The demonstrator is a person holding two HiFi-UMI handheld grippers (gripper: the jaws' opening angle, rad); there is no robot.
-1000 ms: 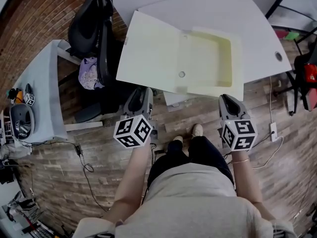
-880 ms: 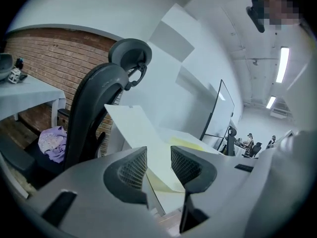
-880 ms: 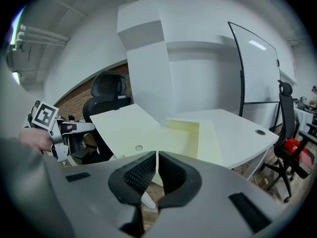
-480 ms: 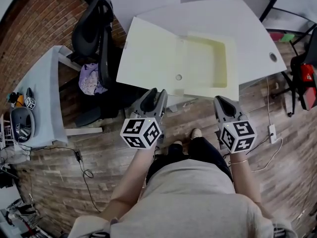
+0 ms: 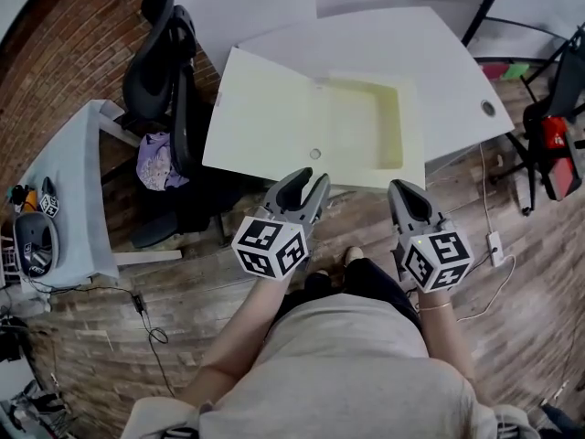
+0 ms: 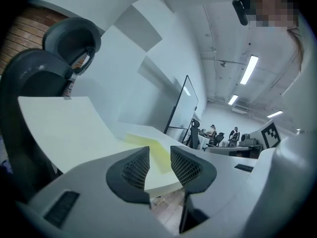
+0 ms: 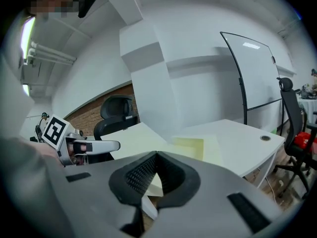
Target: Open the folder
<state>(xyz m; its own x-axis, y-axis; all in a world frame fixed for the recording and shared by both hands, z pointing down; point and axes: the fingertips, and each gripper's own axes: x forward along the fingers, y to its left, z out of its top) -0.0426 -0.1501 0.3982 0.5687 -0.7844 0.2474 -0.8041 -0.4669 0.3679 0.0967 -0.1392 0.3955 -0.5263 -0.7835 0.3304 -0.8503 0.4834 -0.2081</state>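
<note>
The pale yellow box folder (image 5: 265, 117) lies open on the white table (image 5: 448, 62). Its flat lid is spread to the left and its shallow tray (image 5: 366, 126) faces up on the right. My left gripper (image 5: 304, 183) hovers just in front of the folder's near edge, open, with nothing between its fingers. In the left gripper view the gripper (image 6: 159, 165) looks over the lid (image 6: 74, 128). My right gripper (image 5: 403, 192) is shut and empty, off the table's near edge below the tray. Its own view shows the closed gripper (image 7: 156, 157) before the folder (image 7: 190, 145).
A black office chair (image 5: 164, 71) stands left of the table, with a purple bag (image 5: 155, 158) beside it. A grey side table (image 5: 78, 181) with small gear is at far left. A red object (image 5: 556, 135) and a stand are at right. Cables lie on the wooden floor (image 5: 183, 273).
My left gripper has moved right, toward the middle of the folder's near edge, and risen a little. My right gripper has lifted slightly. The folder stays open and still.
</note>
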